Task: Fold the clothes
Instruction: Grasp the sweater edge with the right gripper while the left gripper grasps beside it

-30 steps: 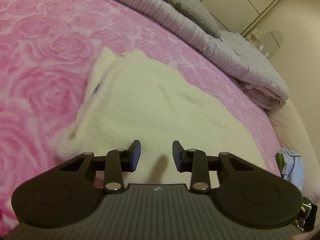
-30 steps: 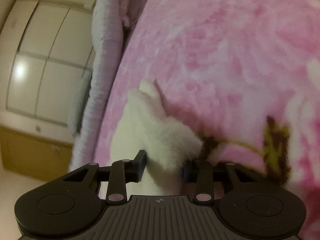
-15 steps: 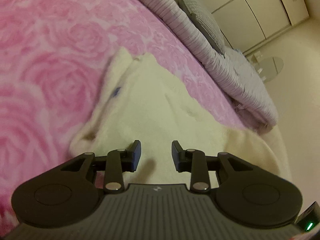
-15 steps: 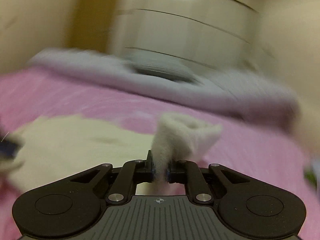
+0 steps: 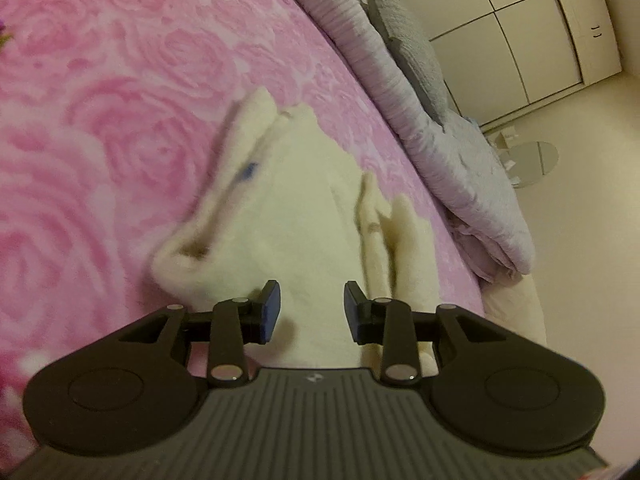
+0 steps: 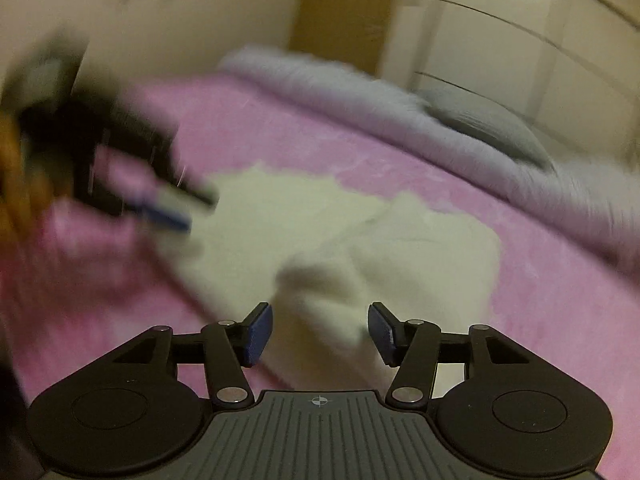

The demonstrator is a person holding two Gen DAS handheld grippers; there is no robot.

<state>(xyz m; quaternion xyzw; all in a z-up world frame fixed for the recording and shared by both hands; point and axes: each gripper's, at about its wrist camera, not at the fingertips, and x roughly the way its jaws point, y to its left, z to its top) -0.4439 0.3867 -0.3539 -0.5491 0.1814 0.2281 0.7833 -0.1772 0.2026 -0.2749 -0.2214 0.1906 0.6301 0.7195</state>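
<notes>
A white fluffy garment [image 5: 296, 216] lies on the pink rose blanket [image 5: 120, 100]. A flap of it [image 5: 384, 232] is laid over its right part. My left gripper [image 5: 312, 312] hovers low over the garment's near edge, its jaws apart with only fabric below them. It shows blurred at the left of the right wrist view [image 6: 168, 208]. My right gripper [image 6: 320, 332] is over the same garment [image 6: 320, 216], its jaws opening. A raised fold [image 6: 320, 292] stands between the pads, and they do not press on it.
A rolled lilac-grey quilt [image 5: 452, 152] with a grey pillow [image 5: 412, 56] lines the bed's far edge. Beyond it are pale wardrobe doors [image 5: 540, 40] and the floor with a small round object [image 5: 532, 160]. The pink blanket [image 6: 540, 280] spreads around the garment.
The right gripper rolled upright, carried a pinched piece of the garment across onto the rest, and its jaws have come apart. A folded flap now lies on the garment's right. The left gripper shifted slightly.
</notes>
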